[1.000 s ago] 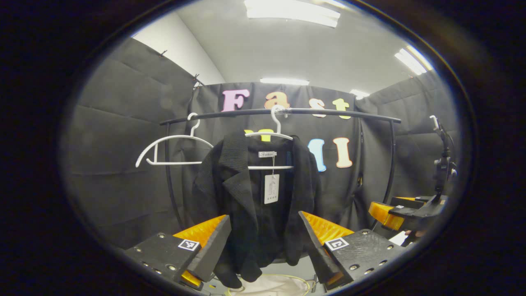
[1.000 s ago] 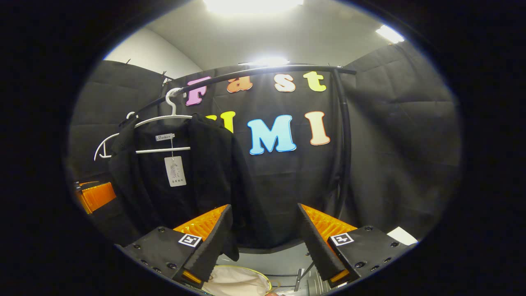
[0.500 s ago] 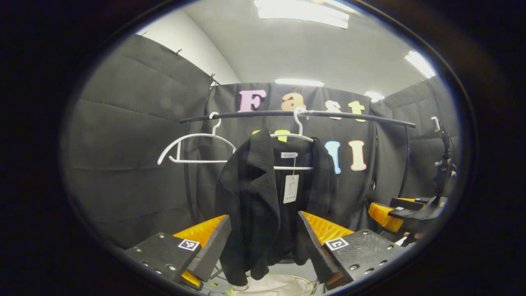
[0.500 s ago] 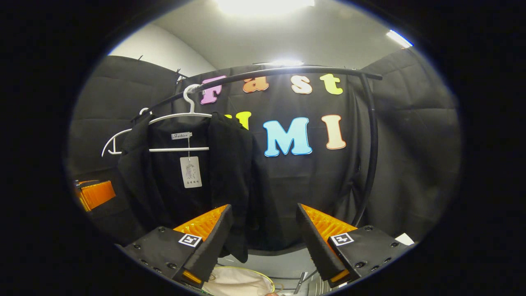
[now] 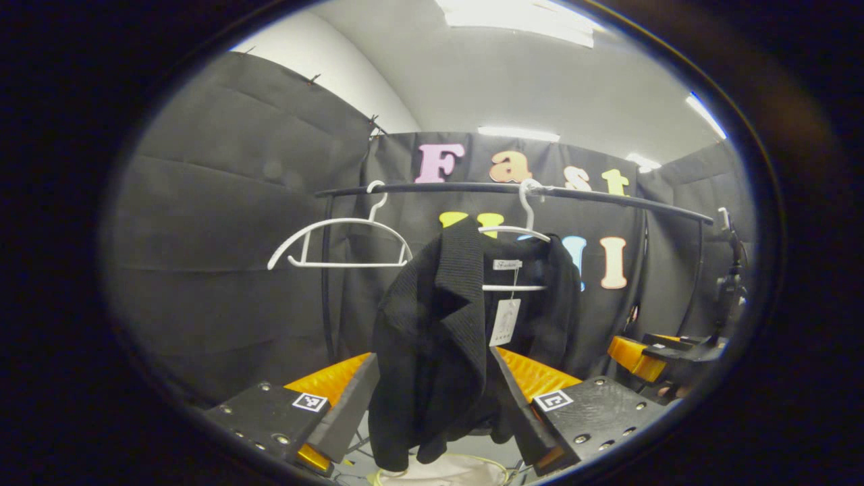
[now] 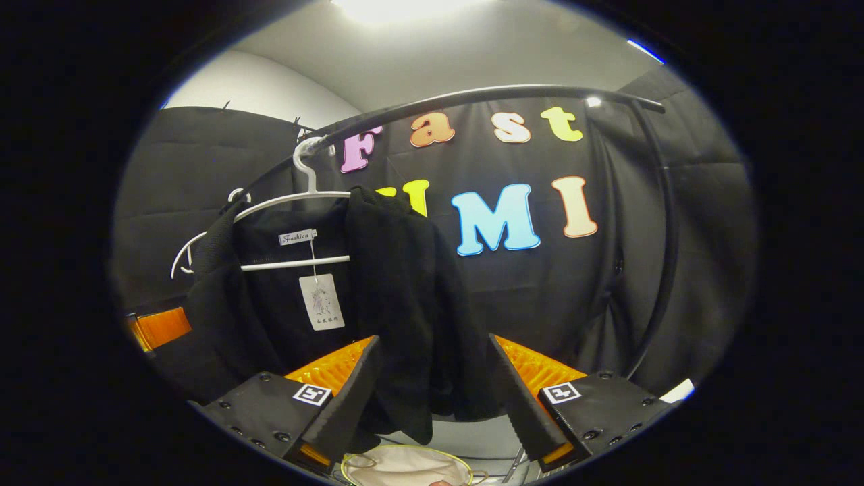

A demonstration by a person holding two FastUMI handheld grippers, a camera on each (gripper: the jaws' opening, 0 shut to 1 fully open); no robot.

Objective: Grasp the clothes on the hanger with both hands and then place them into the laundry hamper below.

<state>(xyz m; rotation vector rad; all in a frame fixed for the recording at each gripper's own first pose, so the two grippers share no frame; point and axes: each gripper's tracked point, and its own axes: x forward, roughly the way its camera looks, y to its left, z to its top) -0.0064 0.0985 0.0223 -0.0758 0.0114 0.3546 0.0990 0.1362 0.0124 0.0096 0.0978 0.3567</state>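
My left gripper (image 5: 432,398) has its fingers spread wide, and the jacket's (image 5: 445,337) front edge on that side hangs in the gap between them without either finger pressing on it. My right gripper (image 6: 432,398) is spread the same way, with the jacket's other front edge hanging between its fingers, also not pinched. Below the jacket's hem sits the pale hamper (image 6: 405,466), its rim just showing. The jacket hangs from a white hanger (image 5: 516,233) on the black rail (image 5: 472,190), a paper tag (image 5: 504,322) dangling inside the collar. Beside the jacket, further along the rail, hangs a bare second hanger (image 5: 337,246). Past the jacket on its far side, in the left gripper view, I can see my other gripper.

I judge this as the reach-in step: both grippers are lined up on the jacket but nothing is held yet. Next I should push in a little so the cloth sits deep between the fingers, close both grippers together, lift the jacket off the hanger, then lower it into the hamper.
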